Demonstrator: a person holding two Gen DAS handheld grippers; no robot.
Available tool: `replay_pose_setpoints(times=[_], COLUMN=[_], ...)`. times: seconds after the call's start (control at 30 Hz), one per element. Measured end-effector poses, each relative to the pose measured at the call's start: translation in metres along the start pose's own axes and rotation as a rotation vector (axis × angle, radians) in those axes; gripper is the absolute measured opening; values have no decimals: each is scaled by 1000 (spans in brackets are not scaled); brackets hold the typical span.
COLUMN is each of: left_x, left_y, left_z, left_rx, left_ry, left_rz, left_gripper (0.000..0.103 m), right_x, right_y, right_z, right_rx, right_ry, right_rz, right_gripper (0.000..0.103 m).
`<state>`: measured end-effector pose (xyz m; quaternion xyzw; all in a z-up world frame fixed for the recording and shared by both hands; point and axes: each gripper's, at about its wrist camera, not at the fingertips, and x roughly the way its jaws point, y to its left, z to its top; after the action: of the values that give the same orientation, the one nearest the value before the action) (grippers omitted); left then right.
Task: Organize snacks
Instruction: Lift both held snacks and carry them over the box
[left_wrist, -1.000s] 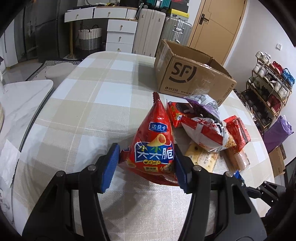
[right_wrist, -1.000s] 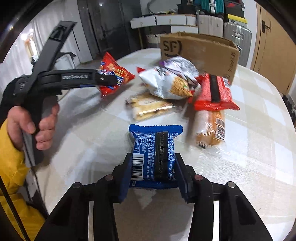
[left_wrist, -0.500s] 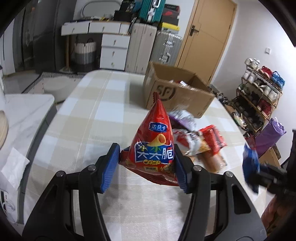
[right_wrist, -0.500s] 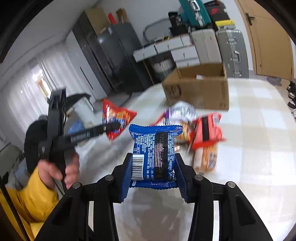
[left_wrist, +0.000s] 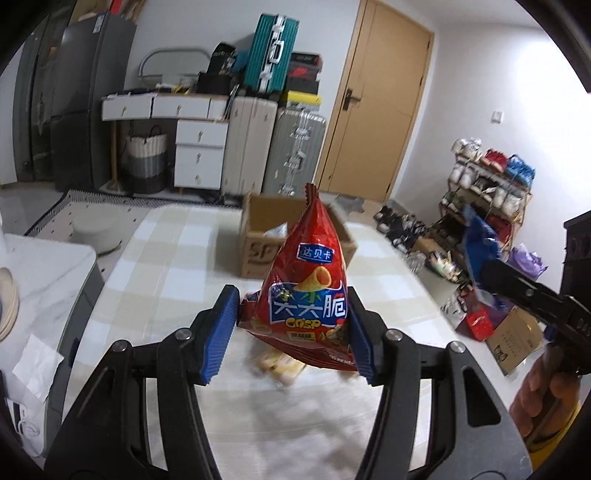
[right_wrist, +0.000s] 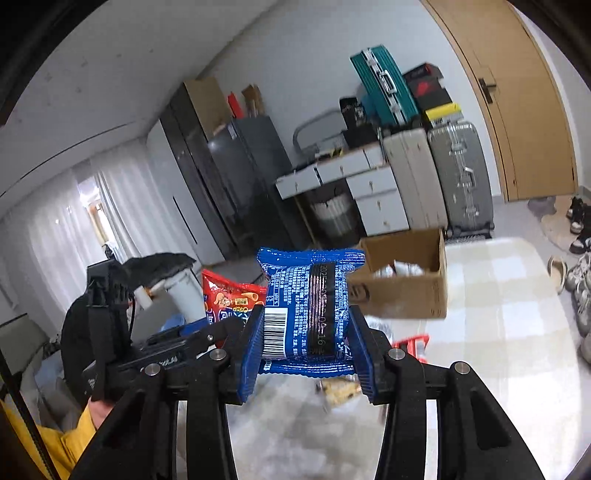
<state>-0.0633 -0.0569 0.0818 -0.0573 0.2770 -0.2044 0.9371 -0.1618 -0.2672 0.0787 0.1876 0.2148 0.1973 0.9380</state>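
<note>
My left gripper (left_wrist: 291, 332) is shut on a red cone-shaped crisp bag (left_wrist: 308, 291) and holds it high above the checked table (left_wrist: 166, 273). My right gripper (right_wrist: 304, 332) is shut on a blue snack packet (right_wrist: 306, 306), also lifted well above the table. The open cardboard box (left_wrist: 255, 240) stands at the table's far end; it also shows in the right wrist view (right_wrist: 406, 284). The right gripper and blue packet (left_wrist: 480, 254) appear at the right of the left wrist view. The red bag (right_wrist: 229, 295) and left gripper show left in the right wrist view.
Blurred snack packets (right_wrist: 340, 391) lie on the table below the grippers. A red packet (right_wrist: 413, 345) lies near the box. Suitcases (left_wrist: 295, 151), drawers (left_wrist: 199, 155) and a shoe rack (left_wrist: 487, 177) stand beyond the table.
Both grippers have risen from the table and tilted up, each still holding its packet. The snack pile has dropped low in view and the box looks farther away.
</note>
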Motion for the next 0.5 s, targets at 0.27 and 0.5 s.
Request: replay_pose_setpoints(times=[0.27, 0.5], left_x=[-47, -70], left_y=[-43, -59], left_z=[15, 23], left_rx=[45, 62], left_ry=[-51, -62], left_rz=[-44, -59], left_gripper=[53, 53], right_x=[-27, -34], right_y=[18, 20], right_z=[9, 14], right_rx=[-12, -25], right_ry=[-57, -83], right_rz=[-5, -16], right_gripper=[44, 44])
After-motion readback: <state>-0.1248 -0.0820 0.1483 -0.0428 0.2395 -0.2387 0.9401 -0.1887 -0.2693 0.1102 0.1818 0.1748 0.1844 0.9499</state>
